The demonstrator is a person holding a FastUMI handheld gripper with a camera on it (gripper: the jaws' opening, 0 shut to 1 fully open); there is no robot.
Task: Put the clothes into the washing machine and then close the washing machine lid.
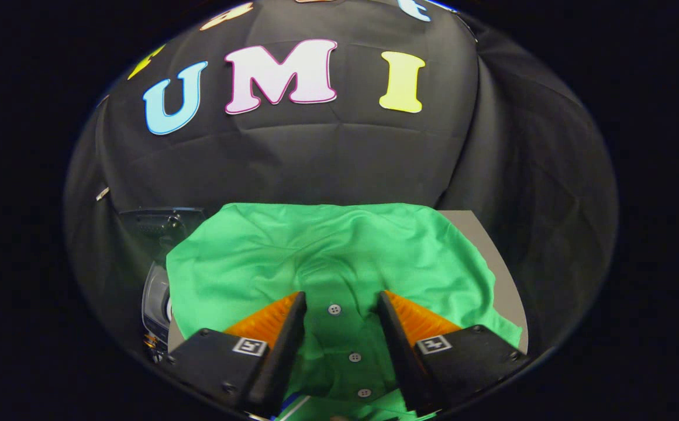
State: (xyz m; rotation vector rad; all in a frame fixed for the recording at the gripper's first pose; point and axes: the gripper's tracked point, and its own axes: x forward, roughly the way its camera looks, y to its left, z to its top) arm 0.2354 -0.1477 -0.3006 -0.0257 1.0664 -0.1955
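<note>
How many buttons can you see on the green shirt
3, in a row down the placket of the green shirt between the open claw fingers: top button, middle button, lowest button. Folds may hide more.

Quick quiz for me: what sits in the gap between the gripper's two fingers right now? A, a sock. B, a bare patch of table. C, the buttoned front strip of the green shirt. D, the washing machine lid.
C: the open gripper has its fingers spread either side of the green shirt, and the row of buttons runs down the gap between them.
</note>
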